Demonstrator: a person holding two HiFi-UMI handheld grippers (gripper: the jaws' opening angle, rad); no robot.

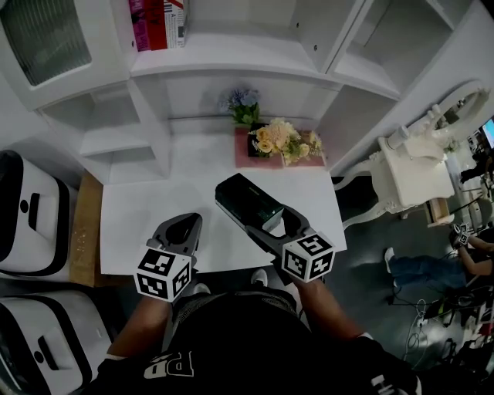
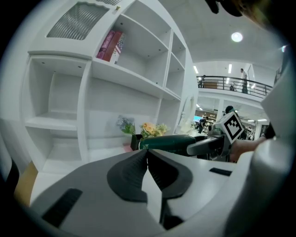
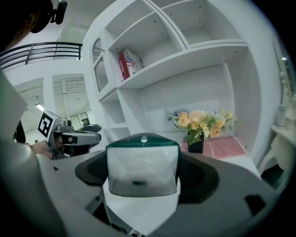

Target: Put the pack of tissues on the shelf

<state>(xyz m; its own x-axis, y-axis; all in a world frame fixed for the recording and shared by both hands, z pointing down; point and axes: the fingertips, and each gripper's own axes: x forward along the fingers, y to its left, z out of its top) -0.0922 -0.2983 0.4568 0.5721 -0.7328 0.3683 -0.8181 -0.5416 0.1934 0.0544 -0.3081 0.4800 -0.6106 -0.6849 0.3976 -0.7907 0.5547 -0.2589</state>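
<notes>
Right tool (image 1: 266, 220) clamped on the pack of tissues (image 1: 245, 199), jaws pressed against both sides of it. Pack is dark green with a clear window on its end and is held in the air above the white worktop (image 1: 139, 216), not touching it. It points toward the shelf unit (image 1: 231, 58), just short of the flower arrangement (image 1: 282, 140).

Left tool (image 1: 187, 222) has its jaws fully together with nothing between them. It hangs over the worktop's near edge, just beside the right tool and to its left.

Flowers stand at the back of the worktop, in the shelf unit's lower bay, on a pink base (image 1: 243, 154); mat or tray, hard to say. A few books (image 1: 158, 23) stand upright on the shelf above.

In the left gripper view the pack (image 2: 169, 142) crosses in front of the flowers.
</notes>
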